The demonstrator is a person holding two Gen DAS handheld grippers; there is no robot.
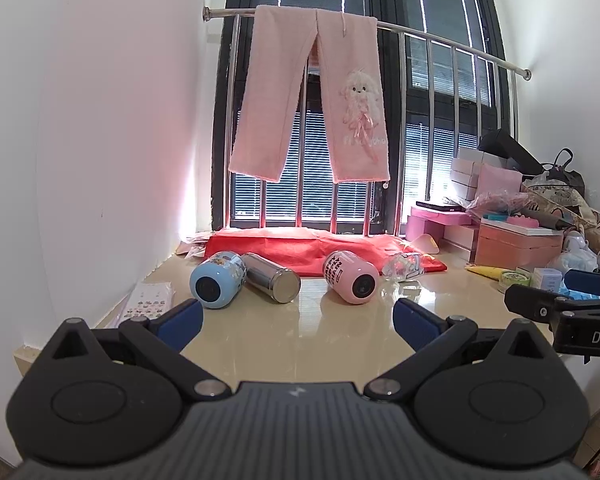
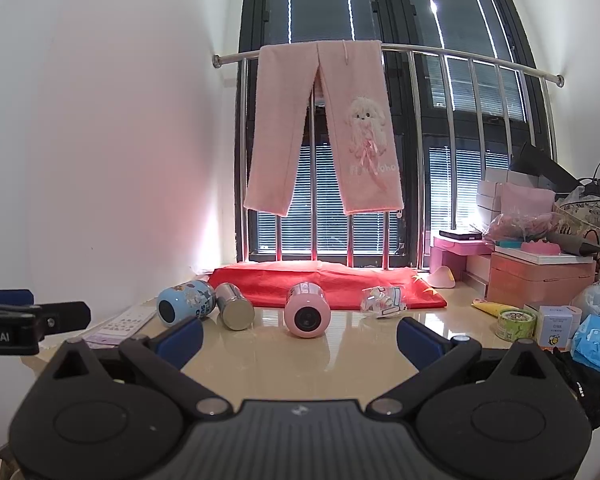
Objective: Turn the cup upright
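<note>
**Both grippers spread and empty, three cups lying on their sides ahead**

The left gripper (image 1: 298,316) fills the lower part of its own view with its blue-padded fingers (image 1: 182,320) set wide apart and nothing between them. The right gripper (image 2: 300,330) is the same in its view: pads spread, empty, held short of the cups. Each tool shows in the other's frame, the right one at the right edge of the left view, the left one at the left edge of the right view, so they sit side by side facing the window.

Beyond the pads, on the glossy beige tabletop (image 1: 284,344), three cups lie tipped over in the middle of the frame. The blue cup (image 1: 218,280) is at centre left, its round end toward the cameras, with the steel cup (image 1: 272,282) touching or just beside it on the right. The pink cup (image 2: 306,312) lies apart, almost dead centre between the right gripper's pads, which suggests it is the likeliest first target; that is a judgement only. A crumpled clear wrapper (image 2: 382,300) lies just right of it.

Behind the cups a red cloth (image 2: 328,284) covers the sill, and pink trousers (image 2: 324,128) hang from the steel rail (image 2: 460,58) in the upper centre. Boxes and clutter (image 2: 540,276) crowd the right side, so a cup is probably best stood up on the open centre.
</note>
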